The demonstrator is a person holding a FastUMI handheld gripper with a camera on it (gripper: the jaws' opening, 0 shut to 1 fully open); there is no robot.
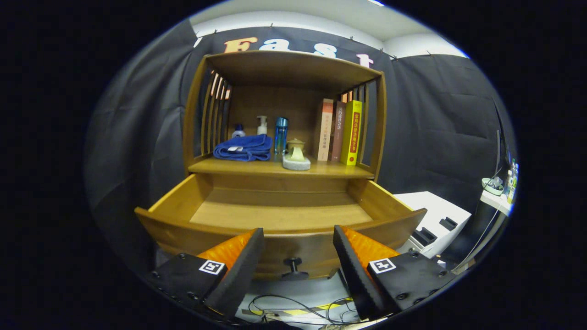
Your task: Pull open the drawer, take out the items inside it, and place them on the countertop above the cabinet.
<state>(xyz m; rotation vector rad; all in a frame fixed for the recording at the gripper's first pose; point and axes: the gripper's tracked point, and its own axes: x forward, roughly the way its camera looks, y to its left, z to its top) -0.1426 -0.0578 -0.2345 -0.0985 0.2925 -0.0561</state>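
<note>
Gripper view
Tongs: the tongs (298, 256) are being held spread wide, nothing pinched between them, just in front of the drawer front.
Drawer: the drawer (279, 231) is being shown pulled well out of the cabinet; its floor, where visible, is looking bare, though the strip behind the front panel is hidden.
Knob: the knob (292, 264) is sitting between the fingers, apart from both.
Bench: the bench (257, 167) above the drawer is carrying a towel (244, 148), three bottles (280, 134), a small lidded dish (296, 156) and books (340, 132).
Stage: the taking-out is judged to be largely done.
Risk, tongs: a finger is likely being caught on the front panel if lowered blind.
Risk, bench: the dish near the bench edge is liable to being nudged off by a careless reach.
Risk, drawer: the drawer is being left overhanging and could be knocked.
</note>
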